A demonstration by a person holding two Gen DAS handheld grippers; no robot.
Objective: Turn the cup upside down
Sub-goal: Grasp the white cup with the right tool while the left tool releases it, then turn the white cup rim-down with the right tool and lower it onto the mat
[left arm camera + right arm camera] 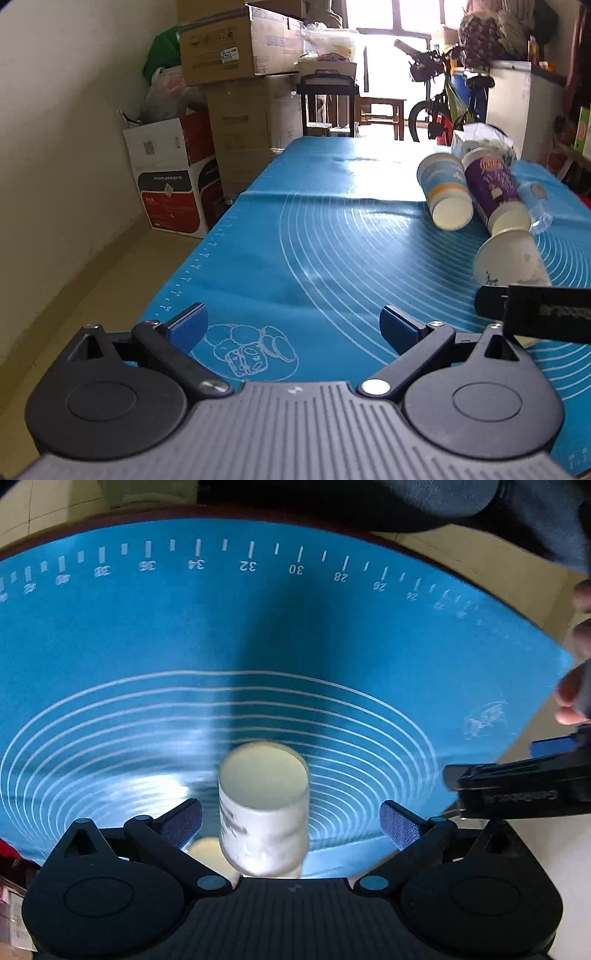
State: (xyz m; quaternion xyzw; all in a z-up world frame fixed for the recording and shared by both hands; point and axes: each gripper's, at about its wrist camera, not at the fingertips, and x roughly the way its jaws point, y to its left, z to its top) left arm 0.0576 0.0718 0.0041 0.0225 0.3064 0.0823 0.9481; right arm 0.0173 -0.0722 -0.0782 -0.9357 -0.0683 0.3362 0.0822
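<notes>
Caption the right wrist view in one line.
Open right gripper around an upside-down cup on the mat.

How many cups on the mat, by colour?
White cup: 1
Blue-and-white cup with orange band: 1
Purple cup: 1
Total: 3 on the blue mat. More items behind them are too unclear to count.

The left tool (293, 325) sat with its blue-padded fingers spread wide, nothing between them. The right tool (291, 821) was likewise spread wide, its pads apart. Bare fingers (570, 698) showed at three o'clock in the right wrist view.
</notes>
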